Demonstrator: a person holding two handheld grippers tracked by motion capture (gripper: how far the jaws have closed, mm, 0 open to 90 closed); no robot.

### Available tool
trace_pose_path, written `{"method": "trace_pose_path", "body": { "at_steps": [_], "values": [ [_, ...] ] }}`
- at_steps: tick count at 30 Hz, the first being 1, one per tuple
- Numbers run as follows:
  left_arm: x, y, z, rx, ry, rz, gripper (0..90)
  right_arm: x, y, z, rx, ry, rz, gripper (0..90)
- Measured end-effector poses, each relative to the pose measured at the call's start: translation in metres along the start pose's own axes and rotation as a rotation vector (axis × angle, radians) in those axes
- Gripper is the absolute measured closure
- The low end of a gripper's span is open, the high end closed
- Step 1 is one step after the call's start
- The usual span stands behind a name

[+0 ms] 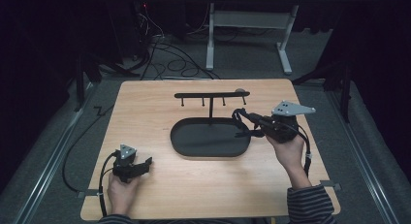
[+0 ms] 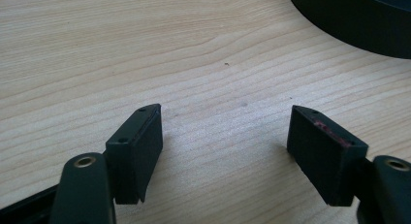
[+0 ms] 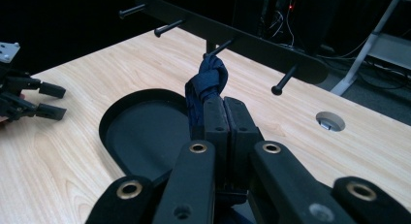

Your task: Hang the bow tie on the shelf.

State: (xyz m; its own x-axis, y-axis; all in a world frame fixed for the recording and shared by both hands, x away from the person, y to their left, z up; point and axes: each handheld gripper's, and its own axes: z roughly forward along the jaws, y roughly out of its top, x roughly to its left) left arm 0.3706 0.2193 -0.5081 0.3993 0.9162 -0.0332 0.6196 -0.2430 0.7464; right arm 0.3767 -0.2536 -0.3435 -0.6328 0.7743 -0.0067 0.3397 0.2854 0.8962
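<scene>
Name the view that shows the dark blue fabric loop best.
The right gripper view: the blue fabric loop sits close up, pinched between the shut jaws of the right gripper, just below a peg of the black rack. The high view shows it small and dark. The left gripper view shows bare tabletop.

Bright tabletop, dark surroundings, soft shadows

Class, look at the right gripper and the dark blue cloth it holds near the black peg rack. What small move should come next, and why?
Probably ease the right gripper forward and slightly up. It is shut on the dark blue cloth loop, whose top sits just under a peg of the black metal rack; a short lift might hook it there. The left gripper rests open over the wooden table.
</scene>
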Motion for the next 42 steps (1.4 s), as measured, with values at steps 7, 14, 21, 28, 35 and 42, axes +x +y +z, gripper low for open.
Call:
{"method": "trace_pose_path", "body": {
  "at_steps": [7,14,21,28,35,42],
  "values": [
    [0.0,0.0,0.0,0.0,0.0,0.0,29.3,-0.005,0.007,0.001,-0.01,-0.015,-0.001,90.0],
    [0.0,0.0,0.0,0.001,-0.002,-0.001,29.3,-0.01,0.01,0.004,-0.012,-0.022,0.009,90.0],
    [0.0,0.0,0.0,0.001,-0.002,-0.001,29.3,-0.019,0.009,0.011,-0.006,-0.038,0.034,90.0],
    [0.0,0.0,0.0,0.001,-0.002,-0.001,29.3,-0.025,0.008,0.015,-0.013,-0.048,0.054,90.0],
    [0.0,0.0,0.0,-0.001,-0.002,0.0,29.3,-0.03,0.007,0.02,-0.008,-0.059,0.073,90.0],
    [0.0,0.0,0.0,0.001,-0.002,-0.001,29.3,-0.037,0.005,0.027,0.004,-0.079,0.098,90.0]
  ]
}}
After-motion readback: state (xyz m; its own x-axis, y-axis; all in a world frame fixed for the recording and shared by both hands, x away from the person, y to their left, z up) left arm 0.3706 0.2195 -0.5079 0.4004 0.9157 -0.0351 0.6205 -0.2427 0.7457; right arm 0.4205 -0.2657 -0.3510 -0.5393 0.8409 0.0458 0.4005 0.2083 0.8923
